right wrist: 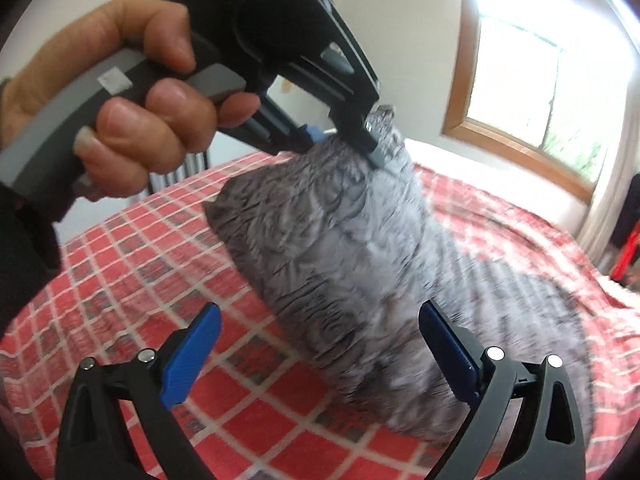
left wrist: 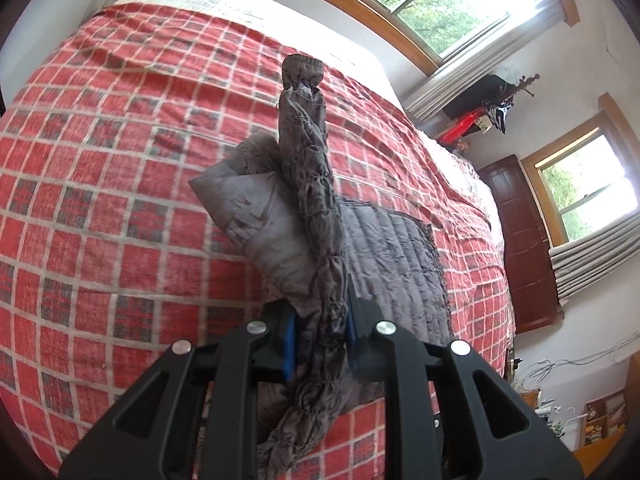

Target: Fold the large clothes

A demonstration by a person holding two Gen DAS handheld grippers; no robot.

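A grey quilted garment (left wrist: 384, 248) lies on a bed with a red checked cover (left wrist: 100, 180). My left gripper (left wrist: 320, 340) is shut on a bunched sleeve (left wrist: 308, 152), which rises away from me to an elastic cuff (left wrist: 302, 68). In the right wrist view a hand (right wrist: 140, 120) holds the left gripper (right wrist: 344, 146) above the bed, and the grey garment (right wrist: 340, 240) hangs from its jaws in a lifted fold. My right gripper (right wrist: 320, 356) is open. The garment's lower fold lies between its blue pads (right wrist: 192, 360) without being pressed.
The red cover (right wrist: 120, 280) spreads to the left and front of the garment. Two windows (left wrist: 440, 0) are in the white wall beyond the bed. A dark wooden cabinet (left wrist: 528, 248) stands past the bed's right edge, with cluttered shelves (left wrist: 600, 420) near it.
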